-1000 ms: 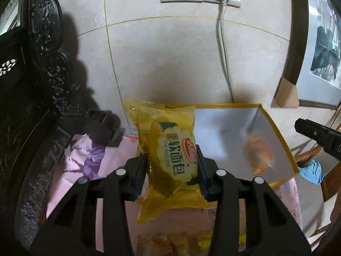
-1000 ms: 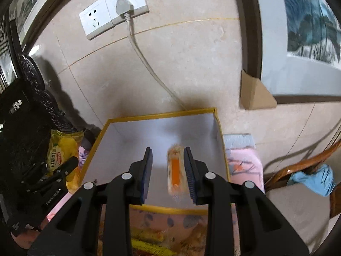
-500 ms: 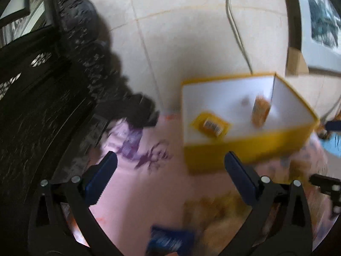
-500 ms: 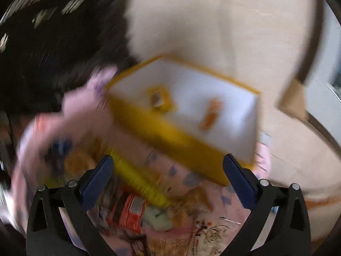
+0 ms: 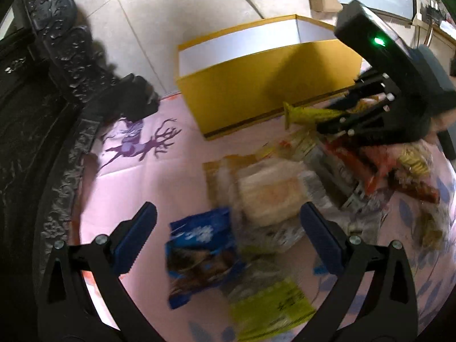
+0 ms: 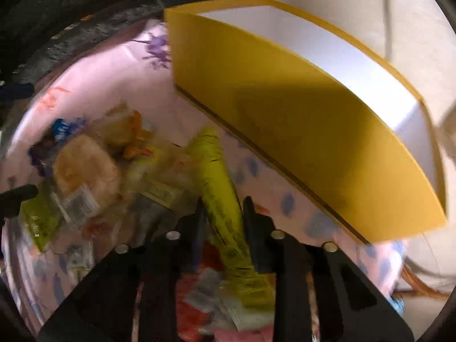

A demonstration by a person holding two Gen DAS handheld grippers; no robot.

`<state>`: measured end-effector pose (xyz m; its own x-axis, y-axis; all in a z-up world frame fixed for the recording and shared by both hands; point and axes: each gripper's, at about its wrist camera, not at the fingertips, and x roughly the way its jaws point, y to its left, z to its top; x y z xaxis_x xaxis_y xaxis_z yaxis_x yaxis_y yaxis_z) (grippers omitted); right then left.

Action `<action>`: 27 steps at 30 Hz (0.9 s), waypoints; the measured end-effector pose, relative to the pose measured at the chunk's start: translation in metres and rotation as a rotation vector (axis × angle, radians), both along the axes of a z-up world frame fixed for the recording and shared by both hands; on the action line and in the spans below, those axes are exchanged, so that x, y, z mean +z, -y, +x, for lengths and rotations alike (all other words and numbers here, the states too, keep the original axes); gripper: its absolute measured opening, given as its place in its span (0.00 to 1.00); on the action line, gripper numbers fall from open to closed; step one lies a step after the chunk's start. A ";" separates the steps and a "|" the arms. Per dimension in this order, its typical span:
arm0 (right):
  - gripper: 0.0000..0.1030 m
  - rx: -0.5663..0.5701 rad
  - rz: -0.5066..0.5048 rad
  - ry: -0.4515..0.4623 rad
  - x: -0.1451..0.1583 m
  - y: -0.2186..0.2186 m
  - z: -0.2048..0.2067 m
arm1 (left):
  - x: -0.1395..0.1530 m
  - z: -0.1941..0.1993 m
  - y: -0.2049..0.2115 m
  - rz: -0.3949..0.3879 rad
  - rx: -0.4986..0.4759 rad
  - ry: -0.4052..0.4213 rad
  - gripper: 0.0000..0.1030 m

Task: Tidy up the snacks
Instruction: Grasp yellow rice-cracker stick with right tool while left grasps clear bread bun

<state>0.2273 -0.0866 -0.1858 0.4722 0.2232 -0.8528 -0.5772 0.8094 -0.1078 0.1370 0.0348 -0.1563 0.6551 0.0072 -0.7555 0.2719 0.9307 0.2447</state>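
A yellow box (image 5: 268,82) with a white inside stands at the back of the pink cloth (image 5: 159,182); it also shows in the right wrist view (image 6: 299,114). Loose snacks lie in front of it. My left gripper (image 5: 228,230) is open and empty above a blue packet (image 5: 199,253) and a pale bread packet (image 5: 270,196). My right gripper (image 6: 222,208) is shut on a long yellow-green snack packet (image 6: 219,188), low over the pile. In the left wrist view the right gripper (image 5: 327,119) holds that packet (image 5: 305,114) near the box's front.
A carved dark wooden frame (image 5: 42,108) runs along the left. A tiled wall (image 5: 171,8) with a cable stands behind the box. Red and orange packets (image 5: 379,165), a green packet (image 5: 270,310) and others crowd the cloth's right side.
Both grippers let go of their snacks into the box, opened and pulled back down over the pile. The right gripper has since shut on the yellow-green packet.
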 end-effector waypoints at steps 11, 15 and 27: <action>0.20 -0.220 0.218 -0.040 0.048 0.057 -0.034 | -0.036 0.030 0.037 -0.009 -0.011 -0.140 0.98; 0.20 -0.236 0.201 -0.006 0.057 0.070 -0.046 | -0.056 0.032 0.040 0.035 0.068 -0.187 0.86; 0.20 -0.261 0.217 0.014 0.076 0.076 -0.086 | -0.014 0.018 0.020 -0.075 0.165 -0.131 0.64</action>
<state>0.1417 -0.1628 -0.1101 0.5491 0.2689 -0.7913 -0.3469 0.9347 0.0769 0.1549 0.0149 -0.1701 0.5459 0.0466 -0.8365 0.1392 0.9795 0.1454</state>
